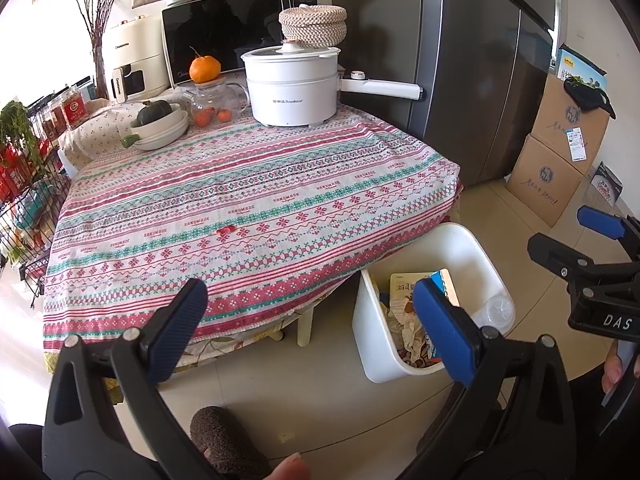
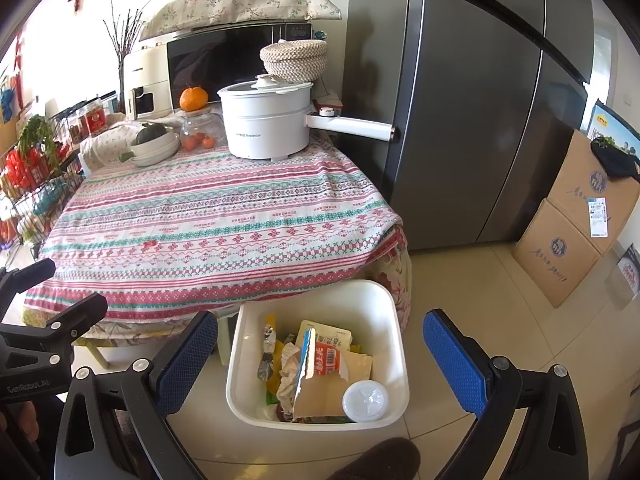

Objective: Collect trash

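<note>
bin (image 2: 320,304) upright, mouth up | carton (image 2: 320,360) tilted inside | jaws apart

One white trash bin (image 2: 394,344) stands low in the right wrist frame, holding one milk carton (image 2: 320,364) and one round plastic lid (image 2: 365,400) among crumpled wrappers too jumbled to count. On the desk (image 1: 256,216): one white electric pot (image 1: 292,88), one woven basket (image 1: 313,26), one glass teapot (image 1: 214,102) – one orange (image 1: 205,69) on top, three small ones inside – and two stacked bowls (image 1: 164,132) with one green squash (image 1: 154,111). One red scrap (image 1: 226,230) lies mid-cloth. Two cardboard boxes (image 1: 556,148) are stacked at right.
</note>
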`<state>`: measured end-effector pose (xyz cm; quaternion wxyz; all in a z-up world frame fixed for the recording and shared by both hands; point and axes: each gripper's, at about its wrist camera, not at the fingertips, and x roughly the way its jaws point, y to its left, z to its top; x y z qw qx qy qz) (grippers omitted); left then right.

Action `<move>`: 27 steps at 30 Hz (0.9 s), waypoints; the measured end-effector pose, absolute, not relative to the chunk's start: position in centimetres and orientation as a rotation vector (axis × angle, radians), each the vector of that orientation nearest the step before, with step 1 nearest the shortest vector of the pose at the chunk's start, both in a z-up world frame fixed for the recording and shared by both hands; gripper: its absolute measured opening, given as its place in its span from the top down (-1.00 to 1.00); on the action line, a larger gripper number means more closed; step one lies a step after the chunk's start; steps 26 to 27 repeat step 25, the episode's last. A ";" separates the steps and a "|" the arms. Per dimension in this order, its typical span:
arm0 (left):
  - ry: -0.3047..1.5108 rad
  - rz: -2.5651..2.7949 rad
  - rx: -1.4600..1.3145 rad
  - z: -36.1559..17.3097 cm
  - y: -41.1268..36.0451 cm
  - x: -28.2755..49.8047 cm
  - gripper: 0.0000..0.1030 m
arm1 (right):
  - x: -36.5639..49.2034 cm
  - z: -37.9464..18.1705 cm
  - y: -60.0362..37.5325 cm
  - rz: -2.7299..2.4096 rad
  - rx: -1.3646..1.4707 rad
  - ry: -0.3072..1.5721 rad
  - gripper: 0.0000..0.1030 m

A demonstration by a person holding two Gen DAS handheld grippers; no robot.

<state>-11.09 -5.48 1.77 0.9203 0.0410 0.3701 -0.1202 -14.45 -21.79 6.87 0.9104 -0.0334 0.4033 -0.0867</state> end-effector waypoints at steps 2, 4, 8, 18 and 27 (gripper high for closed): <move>0.759 -0.248 0.083 1.8 -5.4 -11.1 -0.98 | -14.4 6.9 -21.8 -0.179 -0.068 0.831 -1.00; 0.758 -0.249 0.084 1.8 -5.3 -11.1 -0.98 | -14.4 6.8 -21.8 -0.179 -0.069 0.831 -1.00; 0.756 -0.236 0.092 1.9 -5.3 -11.0 -0.98 | -14.4 6.8 -21.8 -0.180 -0.068 0.833 -1.00; 0.754 -0.232 0.089 2.0 -5.3 -11.0 -0.98 | -14.4 7.0 -22.1 -0.192 -0.054 0.828 -1.00; 0.759 -0.250 0.061 2.2 -5.1 -11.0 -0.98 | -14.4 7.1 -22.1 -0.199 -0.049 0.816 -1.00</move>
